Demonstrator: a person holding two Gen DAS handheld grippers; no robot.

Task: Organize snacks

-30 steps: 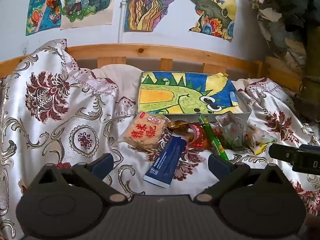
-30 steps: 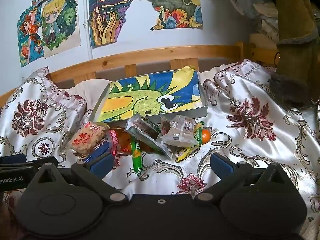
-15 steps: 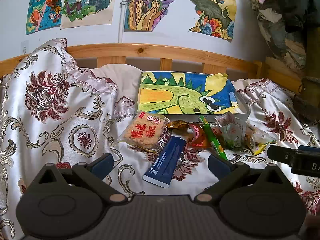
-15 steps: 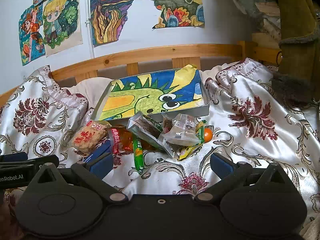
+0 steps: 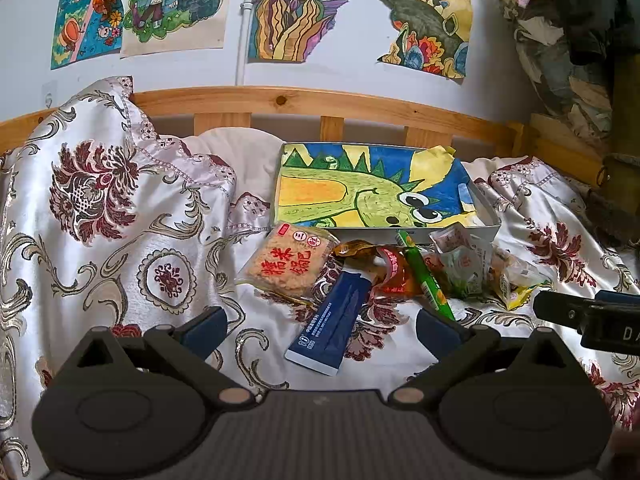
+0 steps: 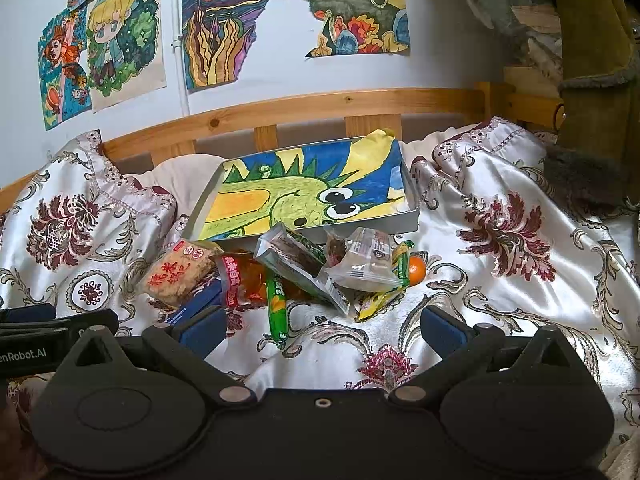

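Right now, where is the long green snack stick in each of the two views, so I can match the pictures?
Left wrist view: the green stick lies right of centre, slanting down to the right, beside the blue pack.
Right wrist view: the green stick lies left of centre, nearly upright, its top under a grey packet.
Shared landmark: the dinosaur tray, just behind the snack pile in both.

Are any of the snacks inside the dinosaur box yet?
No, the box holds only its dinosaur picture, while the snacks lie heaped on the bedspread in front of it.
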